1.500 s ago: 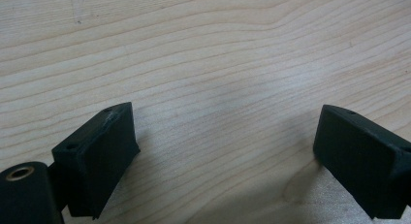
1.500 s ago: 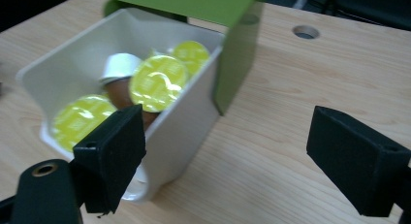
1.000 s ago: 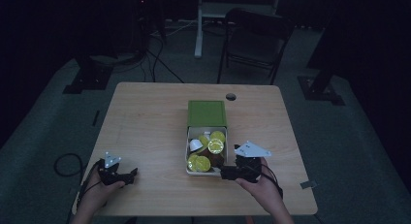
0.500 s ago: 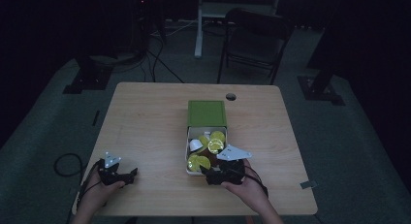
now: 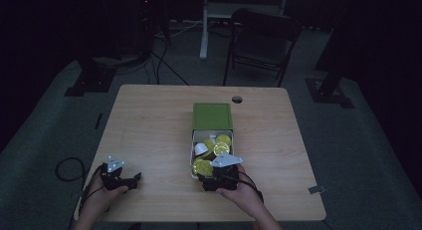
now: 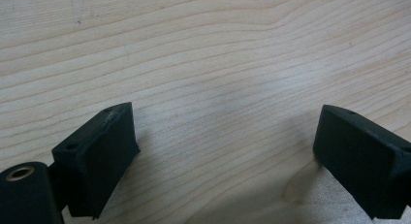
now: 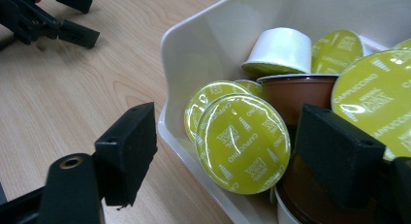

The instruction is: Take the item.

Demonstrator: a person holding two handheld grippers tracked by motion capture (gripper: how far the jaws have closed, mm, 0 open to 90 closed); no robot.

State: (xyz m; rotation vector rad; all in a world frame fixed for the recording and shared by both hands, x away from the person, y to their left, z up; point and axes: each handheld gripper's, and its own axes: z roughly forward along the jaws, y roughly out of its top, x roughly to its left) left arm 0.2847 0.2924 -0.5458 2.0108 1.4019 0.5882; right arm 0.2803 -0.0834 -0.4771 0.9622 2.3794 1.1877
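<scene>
1. High view: light wooden table [image 5: 149, 125] carries an open white plastic box [image 5: 193, 155] with its green lid [image 5: 212, 116] flipped away from the person; the box sits right of centre, near the front edge.
2. Left gripper [image 5: 130, 179] rests on the table at front left, well apart from the box. Fingers spread wide, nothing but bare wood between them. Leave it parked.
3. Right gripper [image 7: 228, 151] is at the box's near-left corner, fingers have just been closing but not yet gripping: one finger [image 7: 127, 149] is outside the white wall, the other [image 7: 339, 151] is inside among the capsules.
4. Target looks like the round coffee capsule with a yellow-green foil lid [image 7: 242, 141], tilted up against the near wall, in front of a brown capsule [image 7: 295, 95].
5. My read: as placed, closing would pinch the wall along with the capsule. Bring the outer finger over the rim first, then close across the capsule's rim edges, not the foil face.
6. Lift straight up; neighbours overlap it and may drag.
</scene>
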